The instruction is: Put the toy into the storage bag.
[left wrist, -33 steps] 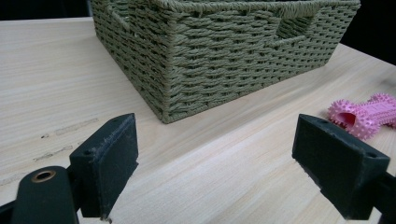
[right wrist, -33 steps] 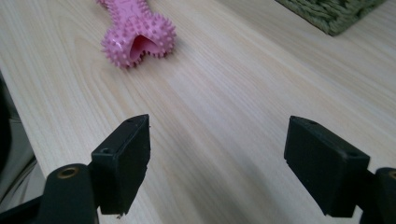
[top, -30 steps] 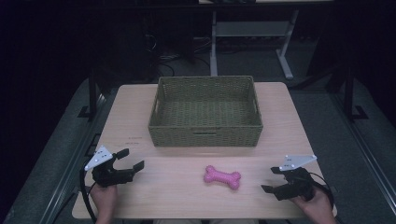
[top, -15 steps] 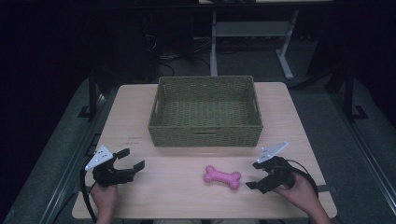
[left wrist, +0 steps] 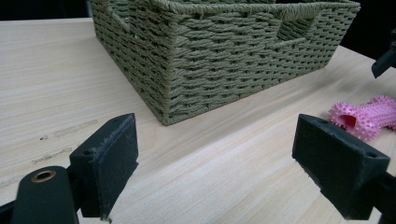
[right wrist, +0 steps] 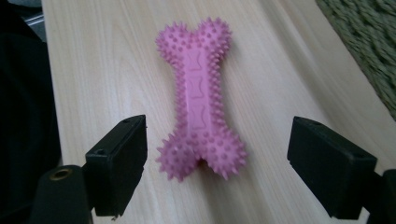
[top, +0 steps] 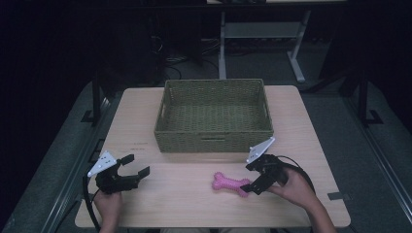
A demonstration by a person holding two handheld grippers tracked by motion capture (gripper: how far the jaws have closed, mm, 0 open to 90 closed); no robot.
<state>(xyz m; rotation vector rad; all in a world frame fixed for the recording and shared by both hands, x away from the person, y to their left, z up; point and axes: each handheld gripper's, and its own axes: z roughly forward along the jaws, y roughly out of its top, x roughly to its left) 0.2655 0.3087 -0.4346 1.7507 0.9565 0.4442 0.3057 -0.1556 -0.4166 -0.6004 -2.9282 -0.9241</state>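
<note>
Looking down from the high view, we saw the right hand (top: 296,187) reaching in from the lower right of the frame, its wrist bent inward so that the right hand-held gripper (top: 252,176) pointed toward the left edge. Its jaws were spread wide and released, one above and one below the near end of the pink bone toy (top: 231,183), which lay flat on the counter (top: 184,199) in the lower middle of the frame, just in front of the green woven basket (top: 214,141). In the right gripper view we saw the pink bone toy (right wrist: 198,100) lying lengthwise between the two black jaws, its knobbed near end level with the pads and touching neither.

At the lower left of the high view, the left hand (top: 108,204) held the left hand-held gripper (top: 135,165) low over the counter, pointing right, its jaws also parted and grasping nothing. The left gripper view showed us the basket (left wrist: 219,51) corner ahead and the toy (left wrist: 364,116) at the right edge.

Compared with a second before, the right hand-held gripper had moved leftward from the right edge of the counter up to the toy. The left hand-held gripper, the toy and the basket had stayed where they were.
</note>
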